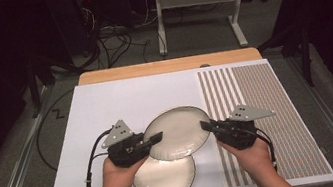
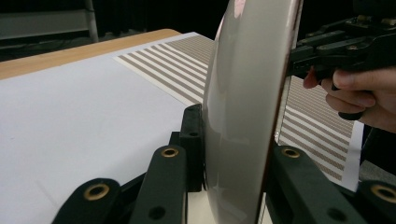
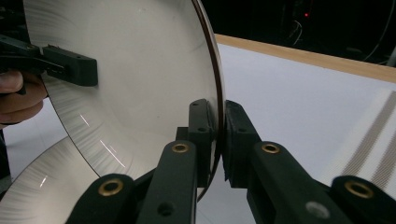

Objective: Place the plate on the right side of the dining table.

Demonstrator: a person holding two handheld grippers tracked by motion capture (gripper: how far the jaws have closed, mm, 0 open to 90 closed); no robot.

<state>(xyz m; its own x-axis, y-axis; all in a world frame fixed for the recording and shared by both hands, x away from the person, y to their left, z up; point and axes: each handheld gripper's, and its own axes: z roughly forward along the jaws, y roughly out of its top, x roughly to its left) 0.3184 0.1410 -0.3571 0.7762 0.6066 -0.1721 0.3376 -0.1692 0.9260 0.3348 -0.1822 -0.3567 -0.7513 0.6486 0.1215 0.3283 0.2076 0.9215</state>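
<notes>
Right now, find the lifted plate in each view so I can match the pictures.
High view: the lifted plate sits centre, gripped at both rims, above the lower plate.
Left gripper view: seen edge-on, upright, centre, between that gripper's jaws.
Right gripper view: its pale face covers the upper left, rim in the jaws.
Shared landmark: the striped sheet.

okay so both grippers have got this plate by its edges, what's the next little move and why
Probably carry the upper plate a little farther away from you before lowering it. The left gripper and right gripper are each shut on opposite edges of its rim, and it overlaps the lower plate that lies on the white mat. Bare mat lies beyond.
</notes>
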